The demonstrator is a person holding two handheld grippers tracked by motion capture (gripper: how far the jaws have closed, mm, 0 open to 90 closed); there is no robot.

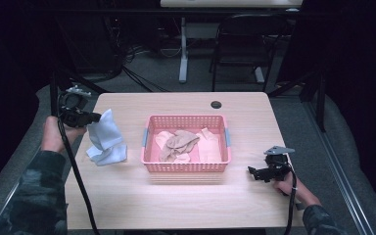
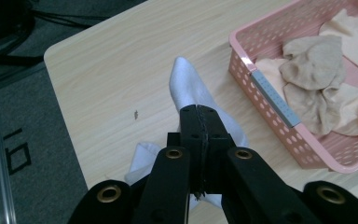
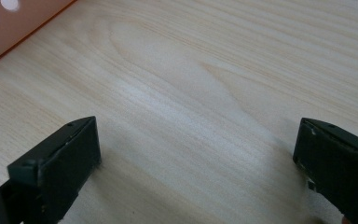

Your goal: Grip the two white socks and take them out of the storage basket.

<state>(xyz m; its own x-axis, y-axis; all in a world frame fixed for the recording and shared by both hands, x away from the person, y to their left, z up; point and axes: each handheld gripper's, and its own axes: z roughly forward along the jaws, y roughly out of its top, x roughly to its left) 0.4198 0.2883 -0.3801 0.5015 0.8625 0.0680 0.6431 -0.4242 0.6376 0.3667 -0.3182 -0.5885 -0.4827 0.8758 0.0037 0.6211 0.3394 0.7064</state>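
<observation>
A white sock (image 1: pixel 106 139) hangs from my left gripper (image 1: pixel 94 117) at the left of the table, its lower end resting on the wood. In the left gripper view the jaws are pressed together on the white sock (image 2: pixel 186 88), which drapes down past the gripper (image 2: pixel 199 122). A pink basket (image 1: pixel 186 168) in the middle of the table holds several beige socks (image 1: pixel 178 144), also seen as beige socks (image 2: pixel 317 79) in the pink basket (image 2: pixel 261 88). My right gripper (image 1: pixel 252 171) rests low on the table right of the basket, jaws wide apart and empty (image 3: pixel 196 154).
The light wooden table (image 1: pixel 176 196) has a dark round grommet (image 1: pixel 216 104) near its far edge. A black chair (image 1: pixel 245 44) and a white desk leg (image 1: pixel 183 49) stand on the floor behind it. A corner of the pink basket (image 3: pixel 9 32) lies near the right gripper.
</observation>
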